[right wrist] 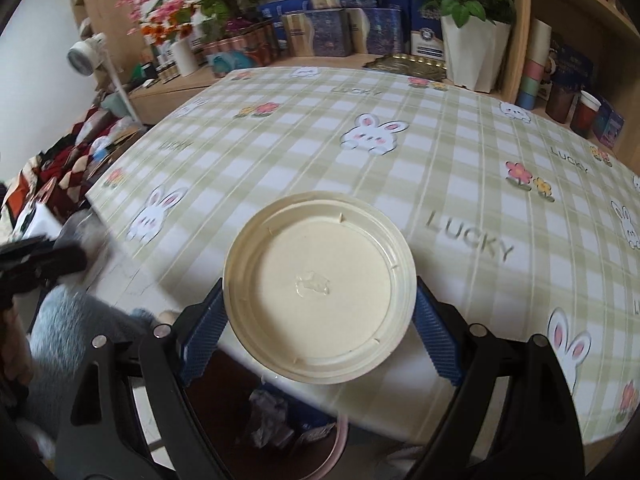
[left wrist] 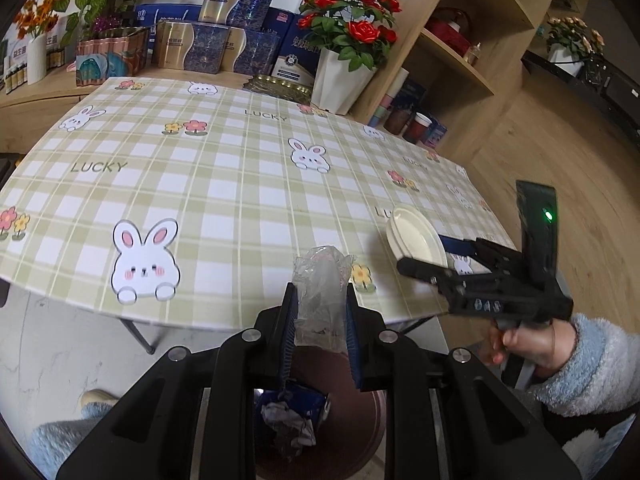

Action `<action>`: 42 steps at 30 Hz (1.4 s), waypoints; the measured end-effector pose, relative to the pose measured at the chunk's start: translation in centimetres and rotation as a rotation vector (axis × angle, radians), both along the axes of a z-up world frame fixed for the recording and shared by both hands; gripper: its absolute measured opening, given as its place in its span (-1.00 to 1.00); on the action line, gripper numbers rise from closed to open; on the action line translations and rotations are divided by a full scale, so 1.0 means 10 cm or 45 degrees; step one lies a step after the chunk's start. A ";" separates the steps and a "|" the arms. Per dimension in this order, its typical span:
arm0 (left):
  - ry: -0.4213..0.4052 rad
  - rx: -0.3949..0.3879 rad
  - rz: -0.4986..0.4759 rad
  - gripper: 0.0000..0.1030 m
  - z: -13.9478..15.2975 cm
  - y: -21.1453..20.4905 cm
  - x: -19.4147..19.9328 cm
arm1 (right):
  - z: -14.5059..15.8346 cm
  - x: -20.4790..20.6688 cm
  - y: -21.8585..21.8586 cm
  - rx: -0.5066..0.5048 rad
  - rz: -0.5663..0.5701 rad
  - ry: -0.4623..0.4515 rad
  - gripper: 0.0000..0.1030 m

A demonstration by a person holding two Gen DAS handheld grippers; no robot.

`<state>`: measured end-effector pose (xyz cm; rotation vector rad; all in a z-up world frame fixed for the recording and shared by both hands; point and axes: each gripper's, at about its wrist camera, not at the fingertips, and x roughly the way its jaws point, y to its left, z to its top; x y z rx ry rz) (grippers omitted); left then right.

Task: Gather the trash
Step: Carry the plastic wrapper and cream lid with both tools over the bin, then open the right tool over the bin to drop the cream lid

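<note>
My left gripper (left wrist: 322,312) is shut on a crumpled clear plastic wrapper (left wrist: 320,280), pinched between its blue pads just off the table's near edge. Below it stands a dark brown bin (left wrist: 360,432) holding a blue packet and crumpled tissue (left wrist: 286,424). My right gripper (right wrist: 320,316) is shut on a round cream plastic lid (right wrist: 316,276), its pads pressing the rim on both sides, above the table's edge. The bin (right wrist: 216,392) shows beneath it. In the left wrist view the right gripper (left wrist: 424,252) carries the lid (left wrist: 416,236) to my right, with a person's hand (left wrist: 524,344) on its handle.
The table (left wrist: 240,184) wears a green checked cloth with rabbits. Along its far edge stand a white pot of red roses (left wrist: 344,80), a gold tray (left wrist: 276,86) and stacked boxes (left wrist: 208,46). A wooden shelf (left wrist: 460,60) rises at the right. Legs in fluffy blue clothing (right wrist: 72,328) are at the left.
</note>
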<state>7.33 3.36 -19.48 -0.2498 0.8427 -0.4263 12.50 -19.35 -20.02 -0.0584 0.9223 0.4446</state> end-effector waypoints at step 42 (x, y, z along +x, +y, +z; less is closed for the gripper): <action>0.109 0.007 -0.011 -0.58 -0.42 -0.03 -0.48 | -0.48 -0.90 0.18 0.020 0.046 0.174 0.89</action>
